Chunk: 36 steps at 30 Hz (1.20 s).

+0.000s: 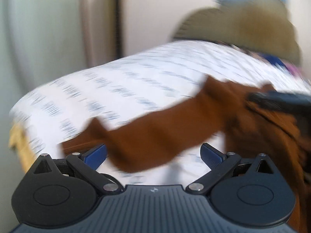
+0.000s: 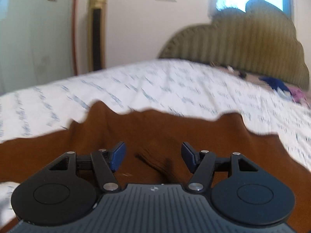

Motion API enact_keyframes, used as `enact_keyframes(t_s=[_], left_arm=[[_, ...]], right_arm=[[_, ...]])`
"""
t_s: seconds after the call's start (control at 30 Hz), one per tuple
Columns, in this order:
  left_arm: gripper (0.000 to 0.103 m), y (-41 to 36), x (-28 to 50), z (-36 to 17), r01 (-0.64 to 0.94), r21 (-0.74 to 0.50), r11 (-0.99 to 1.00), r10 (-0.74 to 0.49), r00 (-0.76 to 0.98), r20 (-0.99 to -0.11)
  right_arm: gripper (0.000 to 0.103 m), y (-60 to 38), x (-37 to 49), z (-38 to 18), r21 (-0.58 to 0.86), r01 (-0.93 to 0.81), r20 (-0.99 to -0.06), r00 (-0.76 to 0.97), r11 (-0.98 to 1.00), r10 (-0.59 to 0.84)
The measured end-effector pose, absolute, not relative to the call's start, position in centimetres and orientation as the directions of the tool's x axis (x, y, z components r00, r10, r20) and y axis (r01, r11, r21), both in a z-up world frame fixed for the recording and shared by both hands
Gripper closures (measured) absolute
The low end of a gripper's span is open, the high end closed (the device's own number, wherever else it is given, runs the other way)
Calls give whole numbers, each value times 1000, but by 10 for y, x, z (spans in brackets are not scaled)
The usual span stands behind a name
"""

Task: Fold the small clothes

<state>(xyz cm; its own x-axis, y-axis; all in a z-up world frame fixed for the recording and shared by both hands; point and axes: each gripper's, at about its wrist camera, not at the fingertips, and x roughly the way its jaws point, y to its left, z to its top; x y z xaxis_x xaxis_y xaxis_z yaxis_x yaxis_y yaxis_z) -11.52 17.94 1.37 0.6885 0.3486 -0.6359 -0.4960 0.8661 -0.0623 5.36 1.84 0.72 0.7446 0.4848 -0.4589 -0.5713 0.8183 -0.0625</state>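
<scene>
Both hand-held grippers, left point(image 1: 153, 153) and right point(image 2: 152, 156), gaped unloaded over the brown garment point(image 2: 147, 136) (frames blurred); bed point(image 2: 155, 81) edge left.

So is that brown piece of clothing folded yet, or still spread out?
Not neatly folded: the brown garment lies rumpled on the patterned bed sheet, edges wavy, a sleeve-like part stretched sideways. Blur hides finer creases.

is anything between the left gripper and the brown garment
Nothing visible. The left gripper is open, and the brown garment on the patterned bedsheet lies straight ahead of its fingers, with no other object between.
</scene>
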Motion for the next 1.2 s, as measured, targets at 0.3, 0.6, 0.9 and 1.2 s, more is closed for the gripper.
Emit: enact_keyframes(t_s=[0.3, 0.6, 0.9, 1.2], left_arm=[[3, 280, -168, -5, -669, -587, 455, 251, 729, -637], [80, 327, -184, -32, -652, -750, 113, 140, 758, -637], [101, 328, -181, -11, -631, -736, 245, 214, 776, -594], [101, 311, -168, 32, -581, -665, 469, 235, 808, -540]], right_arm=[[22, 37, 9, 27, -148, -688, -405, 697, 710, 591], [17, 24, 2, 38, -163, -660, -389, 726, 733, 567], [13, -4, 7, 34, -138, -623, -399, 747, 770, 532], [15, 49, -40, 46, -234, -799, -347, 601, 554, 720]])
